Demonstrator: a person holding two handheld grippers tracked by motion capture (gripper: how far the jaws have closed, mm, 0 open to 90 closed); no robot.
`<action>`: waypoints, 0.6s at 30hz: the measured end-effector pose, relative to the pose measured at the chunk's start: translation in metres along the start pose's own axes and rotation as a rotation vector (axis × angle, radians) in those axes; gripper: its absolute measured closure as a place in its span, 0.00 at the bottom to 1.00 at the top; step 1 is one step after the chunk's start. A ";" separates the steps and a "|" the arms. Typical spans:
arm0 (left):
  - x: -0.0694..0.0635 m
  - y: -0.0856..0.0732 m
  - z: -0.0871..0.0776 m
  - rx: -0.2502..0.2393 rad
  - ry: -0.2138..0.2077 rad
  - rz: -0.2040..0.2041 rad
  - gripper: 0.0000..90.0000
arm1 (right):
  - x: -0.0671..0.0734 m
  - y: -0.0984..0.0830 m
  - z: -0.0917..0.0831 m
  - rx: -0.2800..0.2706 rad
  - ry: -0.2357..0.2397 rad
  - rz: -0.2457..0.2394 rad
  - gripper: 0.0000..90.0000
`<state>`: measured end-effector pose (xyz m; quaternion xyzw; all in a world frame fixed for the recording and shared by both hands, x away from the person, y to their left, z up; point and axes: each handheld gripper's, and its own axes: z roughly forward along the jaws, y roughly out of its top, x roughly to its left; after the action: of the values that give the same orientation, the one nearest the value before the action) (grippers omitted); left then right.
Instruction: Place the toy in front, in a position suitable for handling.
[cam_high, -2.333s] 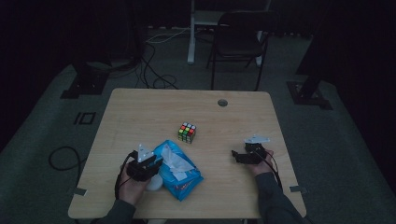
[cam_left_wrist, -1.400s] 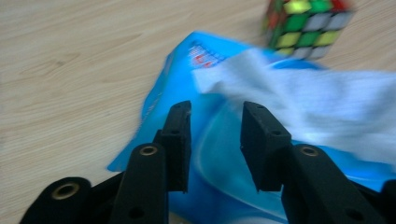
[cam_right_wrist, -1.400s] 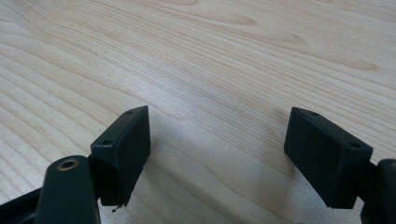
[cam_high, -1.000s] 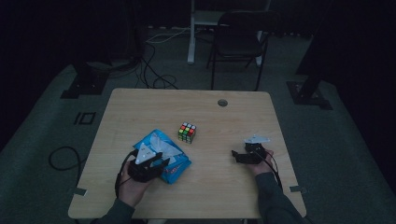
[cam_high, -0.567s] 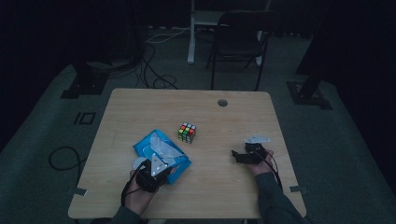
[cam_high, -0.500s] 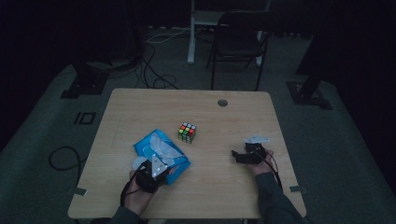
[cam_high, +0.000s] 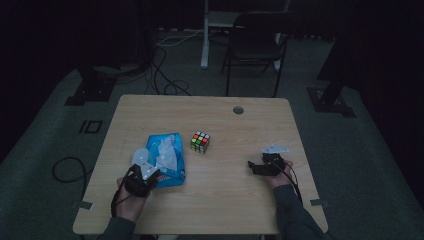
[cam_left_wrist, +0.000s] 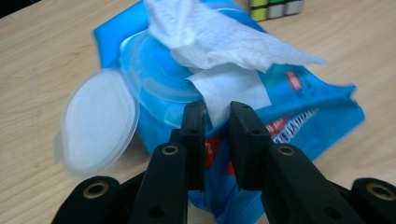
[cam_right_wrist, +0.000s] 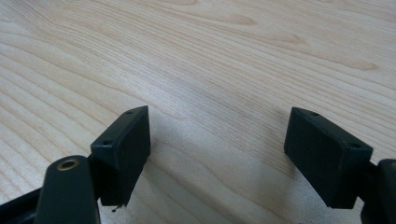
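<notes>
**Left claw at the wipes pack**

On the bench (cam_high: 240, 150), the blue wipes pack (cam_high: 167, 160) lies beside a colour cube (cam_high: 200, 141). The left gripper view reveals its lid (cam_left_wrist: 98, 126) flipped open, a wipe (cam_left_wrist: 224, 42) sticking out, and the left claw (cam_left_wrist: 217, 114) nearly closed, having just narrowed, with nothing visibly gripped. The right claw (cam_right_wrist: 217, 135) gapes wide, empty, over bare wood.

The high view looks down and forward over the whole table (cam_high: 250, 130), quite dim. The left gripper view sits close above the blue wipes pack (cam_left_wrist: 299, 107), which the high view shares. The right gripper view skims bare wood, probably the table's right side.
</notes>
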<state>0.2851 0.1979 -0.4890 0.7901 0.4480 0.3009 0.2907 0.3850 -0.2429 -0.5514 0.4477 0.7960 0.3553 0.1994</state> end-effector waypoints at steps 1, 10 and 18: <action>0.003 0.000 0.002 -0.001 0.009 0.002 0.85 | 0.000 0.000 0.000 0.000 0.000 0.000 0.25; 0.034 0.004 0.017 -0.006 0.088 -0.028 0.82 | 0.000 0.000 0.000 0.000 0.001 0.000 0.25; 0.056 0.002 0.019 -0.063 0.060 -0.149 0.79 | 0.000 0.000 0.000 0.001 0.001 -0.001 0.25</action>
<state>0.3238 0.2423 -0.4877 0.7354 0.5045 0.3161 0.3236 0.3849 -0.2428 -0.5513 0.4470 0.7965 0.3552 0.1989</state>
